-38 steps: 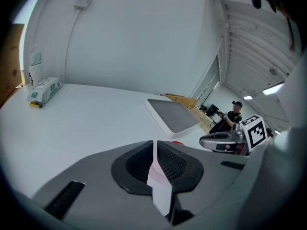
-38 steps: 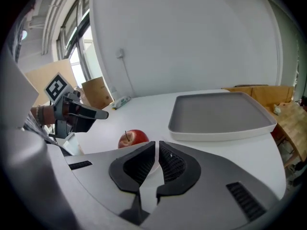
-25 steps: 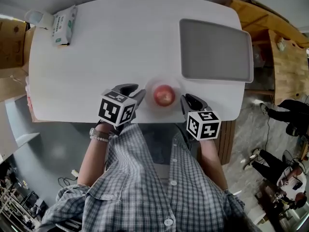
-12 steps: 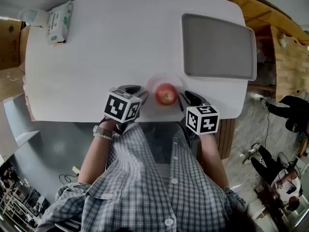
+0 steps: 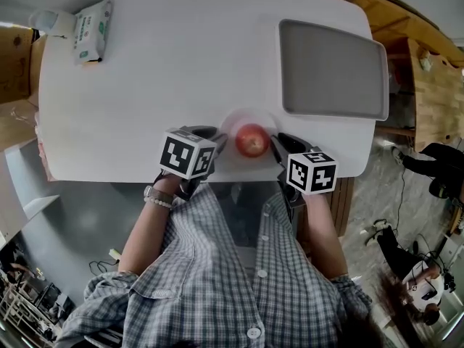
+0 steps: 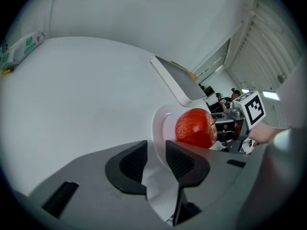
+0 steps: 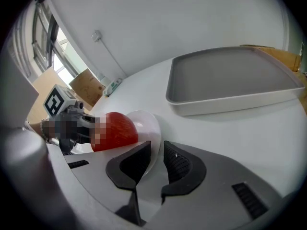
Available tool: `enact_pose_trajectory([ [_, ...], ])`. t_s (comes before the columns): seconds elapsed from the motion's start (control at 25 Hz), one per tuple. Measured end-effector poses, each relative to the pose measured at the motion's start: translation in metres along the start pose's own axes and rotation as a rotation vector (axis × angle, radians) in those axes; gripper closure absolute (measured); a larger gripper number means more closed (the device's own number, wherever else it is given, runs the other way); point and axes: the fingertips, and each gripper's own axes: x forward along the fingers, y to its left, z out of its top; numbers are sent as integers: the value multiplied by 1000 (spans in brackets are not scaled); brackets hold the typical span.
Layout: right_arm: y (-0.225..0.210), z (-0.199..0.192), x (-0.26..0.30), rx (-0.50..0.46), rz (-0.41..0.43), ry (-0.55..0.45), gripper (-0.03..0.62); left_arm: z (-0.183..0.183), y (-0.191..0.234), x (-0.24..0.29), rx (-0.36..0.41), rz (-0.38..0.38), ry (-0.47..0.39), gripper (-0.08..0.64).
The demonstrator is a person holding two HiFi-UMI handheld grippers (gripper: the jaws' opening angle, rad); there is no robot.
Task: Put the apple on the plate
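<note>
We hold our left grey gripper (image 5: 215,141) and our right grey gripper (image 5: 278,143) low and close together just ahead of our chest. Both are pitched steeply down and forward, with their black-and-white marker cubes uppermost. Our bare forearms reach out behind them, and a beaded band circles our left wrist (image 5: 157,196). The left jaws have just been opening and stand a narrow gap apart, with the thin rim of the round white plate (image 6: 157,128) in that gap. The right jaws stand likewise apart at the rim's opposite side.

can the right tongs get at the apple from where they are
Likely yes: the apple sits on the white plate just beside the right tongs, whose open jaws straddle the plate's rim; nothing else stands between them.
</note>
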Motion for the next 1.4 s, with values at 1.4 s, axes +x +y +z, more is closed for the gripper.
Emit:
enact_pose_trajectory([
  [1.4,-1,0,1,239,82,65,534,0,-2,6,-386,-75,-78,517],
])
